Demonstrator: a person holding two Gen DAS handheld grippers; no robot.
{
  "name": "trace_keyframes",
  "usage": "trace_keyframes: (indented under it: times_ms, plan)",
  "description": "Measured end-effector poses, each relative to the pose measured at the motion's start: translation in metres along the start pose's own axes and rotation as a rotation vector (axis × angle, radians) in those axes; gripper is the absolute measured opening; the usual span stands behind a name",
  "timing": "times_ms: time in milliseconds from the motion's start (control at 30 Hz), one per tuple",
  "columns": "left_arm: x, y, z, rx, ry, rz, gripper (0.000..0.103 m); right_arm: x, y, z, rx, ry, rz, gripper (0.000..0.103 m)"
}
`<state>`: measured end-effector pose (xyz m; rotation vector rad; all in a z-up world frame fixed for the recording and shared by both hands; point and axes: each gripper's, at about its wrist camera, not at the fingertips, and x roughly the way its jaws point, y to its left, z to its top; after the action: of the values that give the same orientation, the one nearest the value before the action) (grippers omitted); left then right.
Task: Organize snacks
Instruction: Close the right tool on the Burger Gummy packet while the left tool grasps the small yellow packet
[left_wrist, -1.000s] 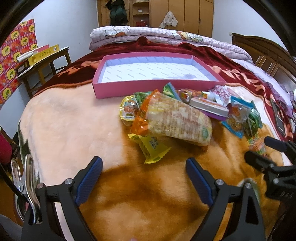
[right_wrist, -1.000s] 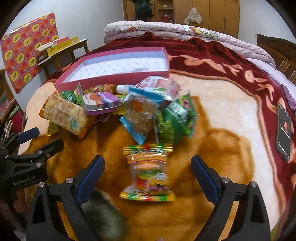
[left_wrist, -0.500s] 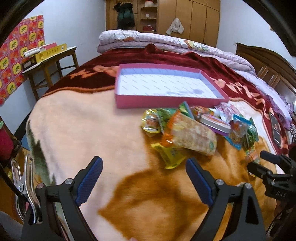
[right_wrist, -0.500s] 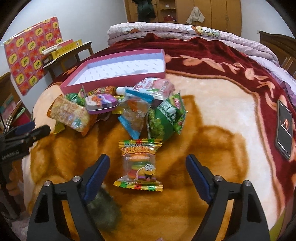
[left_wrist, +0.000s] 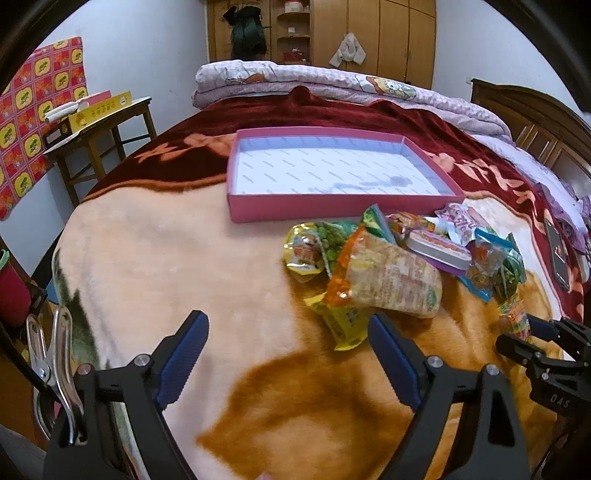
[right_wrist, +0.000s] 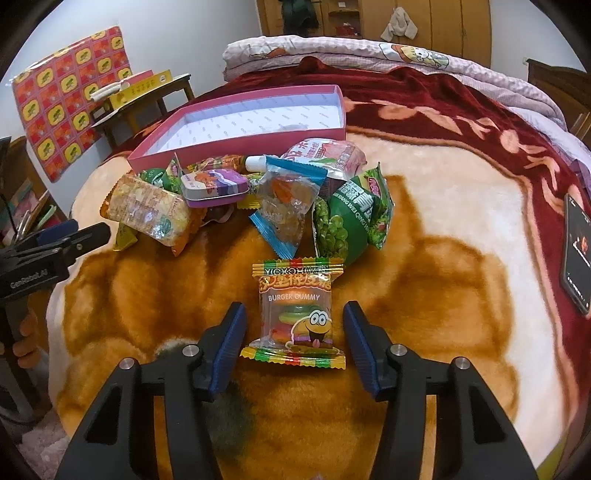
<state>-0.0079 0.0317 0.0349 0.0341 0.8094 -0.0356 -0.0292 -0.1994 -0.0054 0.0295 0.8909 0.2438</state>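
Now right gripper (right_wrist: 293, 334) jaws have narrowed around burger gummy (right_wrist: 295, 314), seemingly untouched.

Burger gummy packet (right_wrist: 295, 314) lies flat on the bed's orange blanket, apart from the snack pile (right_wrist: 255, 199): rice cracker bag, purple tin, green pea bags, jelly pouch. The pink tray (right_wrist: 236, 142) behind the pile has nothing in it.
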Motion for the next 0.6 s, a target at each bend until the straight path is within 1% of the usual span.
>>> trace_keyframes:
  times_ms: [267, 400, 600]
  plan:
    - [0.018, -0.014, -0.001, 0.02, 0.041, -0.003, 0.075, 0.0, -0.003, -0.002, 0.003, -0.007, 0.01, 0.056]
    - [0.023, -0.018, 0.001, 0.019, 0.058, -0.002, 0.072, 0.0, -0.003, -0.003, 0.001, -0.011, 0.015, 0.056]
    - [0.027, -0.023, 0.002, 0.024, 0.08, 0.0, 0.065, 0.0, -0.003, -0.003, -0.003, -0.013, 0.016, 0.056]
